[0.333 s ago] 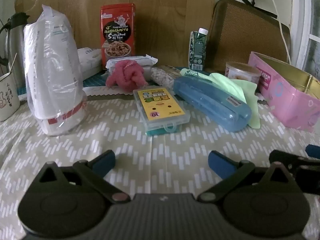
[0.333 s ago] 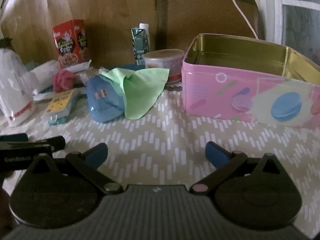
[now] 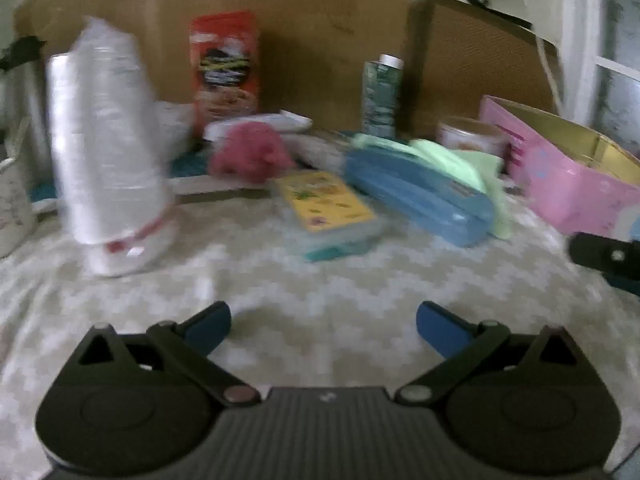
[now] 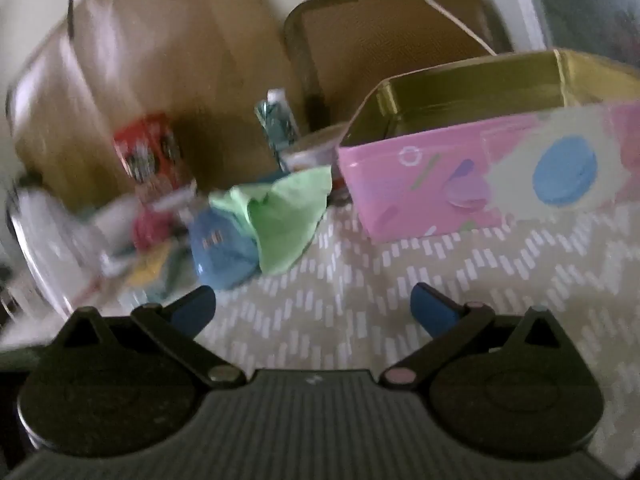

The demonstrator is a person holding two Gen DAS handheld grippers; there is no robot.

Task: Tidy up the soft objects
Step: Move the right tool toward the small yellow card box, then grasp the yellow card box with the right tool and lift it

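Observation:
A crumpled pink cloth (image 3: 250, 154) lies at the back of the patterned tablecloth, and a light green cloth (image 3: 460, 158) is draped over the far side of a blue plastic case (image 3: 420, 196). The right wrist view shows the green cloth (image 4: 284, 216), the blue case (image 4: 224, 252) and the pink cloth (image 4: 150, 230) at middle left. An open pink tin (image 4: 480, 176) with a gold inside stands to the right. My left gripper (image 3: 323, 326) is open over bare tablecloth, short of the objects. My right gripper (image 4: 312, 312) is open too, with nothing between its fingers. Both views are blurred.
A bagged stack of white cups (image 3: 108, 168) stands at left, a yellow card box (image 3: 326, 204) in the middle. A red snack box (image 3: 224, 68), a green carton (image 3: 382, 96) and a round tub (image 3: 468, 136) line the back. The right gripper's finger (image 3: 604, 254) shows at the right edge.
Both views have gone blurred with motion. The right gripper has tilted and swung so the scene leans; the tin looms larger. The left gripper's view has shifted only slightly.

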